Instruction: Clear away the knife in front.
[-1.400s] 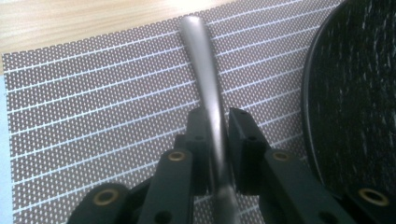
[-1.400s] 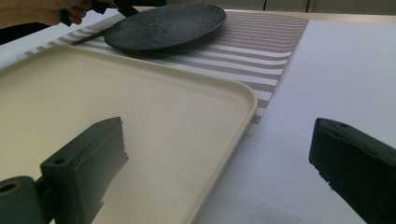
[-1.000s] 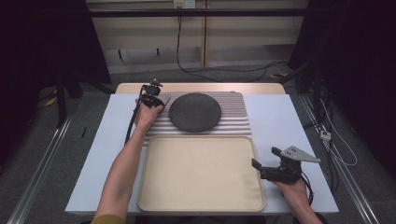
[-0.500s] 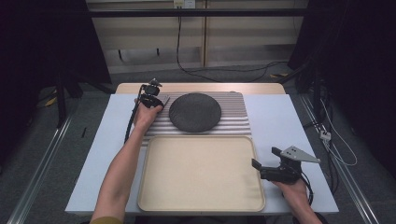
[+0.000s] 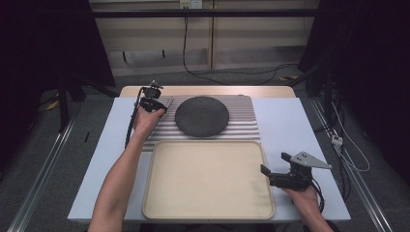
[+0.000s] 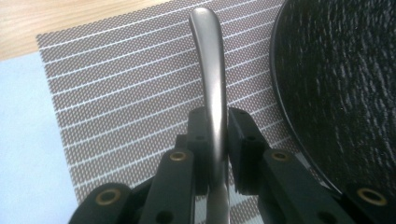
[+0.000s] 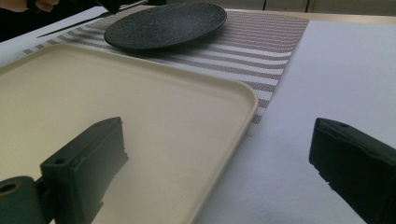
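A: Cutlery first: our left gripper (image 6: 215, 140) has its jaws clamped on a metal utensil handle (image 6: 211, 74), just left of the dark plate (image 5: 201, 115), over the striped placemat (image 5: 241, 123).

B: Against the pictures from a second ago, almost nothing has moved. The left hand sits at the same spot beside the plate, and the right gripper (image 5: 276, 175) waits at the same place, right of the plate's neighbour, the beige tray (image 5: 208, 181).

A: So we judge we are pausing at the set-down, with the piece not yet released.

B: Agreed. The right gripper's jaws stand wide apart with nothing between them, over the white table (image 7: 327, 84).

A: The left gripper view gives us what the high view cannot: the handle pinched between the pads, curving away above the mat, close to the plate's rim (image 6: 280, 93).

B: And the right gripper view shows the utensil's thin far end (image 7: 70, 27) left of the plate, low over the mat. Fork or knife, we cannot tell.
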